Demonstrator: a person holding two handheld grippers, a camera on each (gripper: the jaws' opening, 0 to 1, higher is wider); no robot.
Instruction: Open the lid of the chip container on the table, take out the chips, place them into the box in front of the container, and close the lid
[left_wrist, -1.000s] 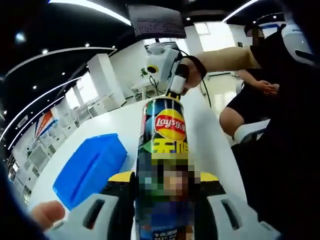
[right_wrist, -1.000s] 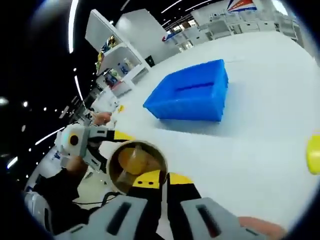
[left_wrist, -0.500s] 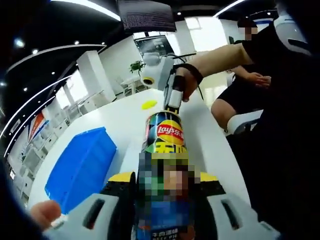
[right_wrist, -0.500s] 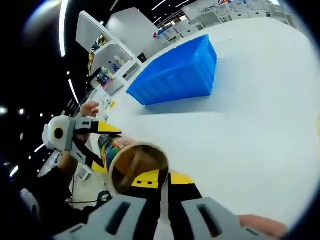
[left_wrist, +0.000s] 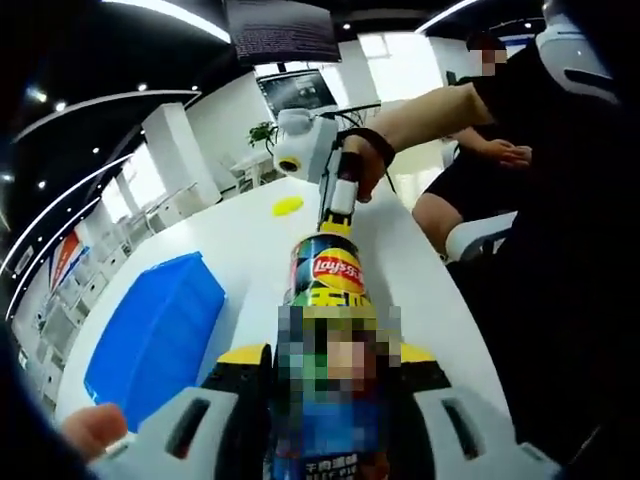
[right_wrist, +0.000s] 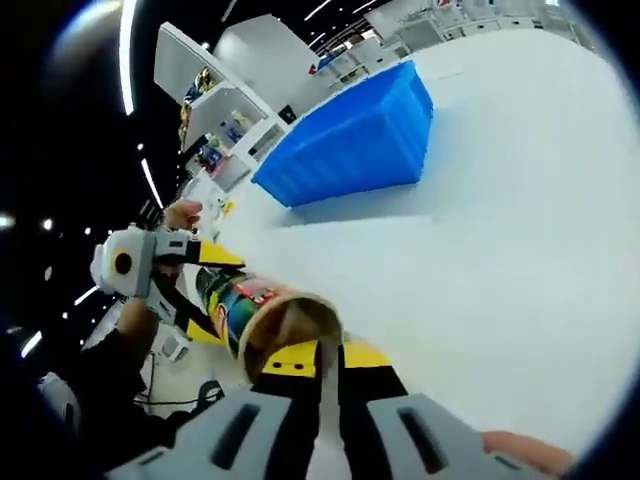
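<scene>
The Lay's chip can (left_wrist: 328, 275) lies lengthwise between my left gripper (left_wrist: 332, 352) jaws, which are shut on its lower half. Its open mouth (right_wrist: 290, 325) faces the right gripper view, tilted, with its inside brown and dim. My right gripper (right_wrist: 328, 352) sits at that rim with its jaws nearly together on a thin pale strip (right_wrist: 328, 395); I cannot tell what the strip is. In the left gripper view the right gripper (left_wrist: 335, 215) touches the can's far end. The yellow lid (left_wrist: 288, 206) lies on the white table. The blue box (left_wrist: 155, 335) (right_wrist: 350, 145) stands beside the can.
The white table (right_wrist: 500, 260) stretches wide past the can. A seated person (left_wrist: 480, 190) is at the table's right edge. The hand on the left gripper (right_wrist: 150, 265) comes in from the left. Shelves and desks stand far behind.
The can has tilted, so its mouth turns sideways in the right gripper view. The right gripper's jaws have drawn together at the rim. The yellow lid has come into the left gripper view.
</scene>
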